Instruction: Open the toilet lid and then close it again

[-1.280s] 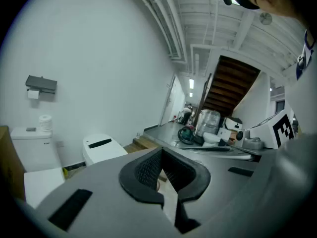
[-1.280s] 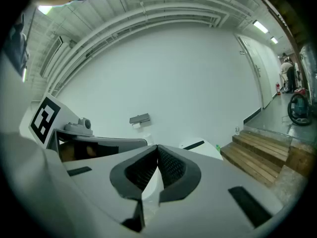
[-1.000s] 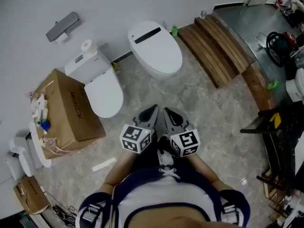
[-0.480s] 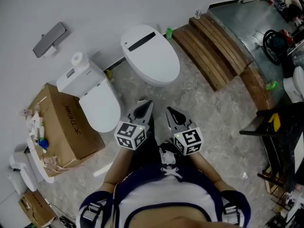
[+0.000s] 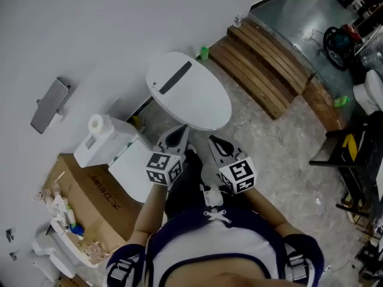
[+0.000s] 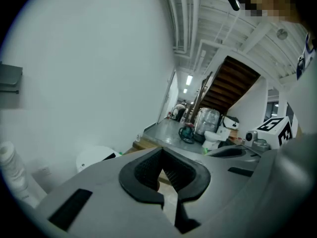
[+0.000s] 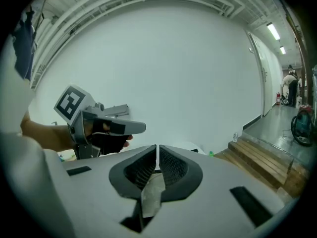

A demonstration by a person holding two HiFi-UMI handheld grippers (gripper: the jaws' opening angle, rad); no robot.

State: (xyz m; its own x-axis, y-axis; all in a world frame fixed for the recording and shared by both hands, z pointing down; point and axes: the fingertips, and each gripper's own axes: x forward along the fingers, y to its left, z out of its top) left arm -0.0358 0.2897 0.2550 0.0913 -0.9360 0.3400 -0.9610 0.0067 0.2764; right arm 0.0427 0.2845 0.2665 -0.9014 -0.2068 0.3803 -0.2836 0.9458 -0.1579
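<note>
head view: the closed toilet lid (image 5: 188, 91) now lies just ahead of both grippers, where a second ago it sat well apart from them, up by the wall (the person has walked in on it). the left gripper (image 5: 175, 139) and right gripper (image 5: 217, 146) hang side by side near its front edge, seemingly touching nothing.

left gripper view: jaws pressed together and empty, with the lid low at the left beyond them.

right gripper view: jaws likewise together with nothing pinched, and a sliver of lid past the tips.

the approach looks nearly done. opening has not begun, and a tip must next get under the front lip.
</note>
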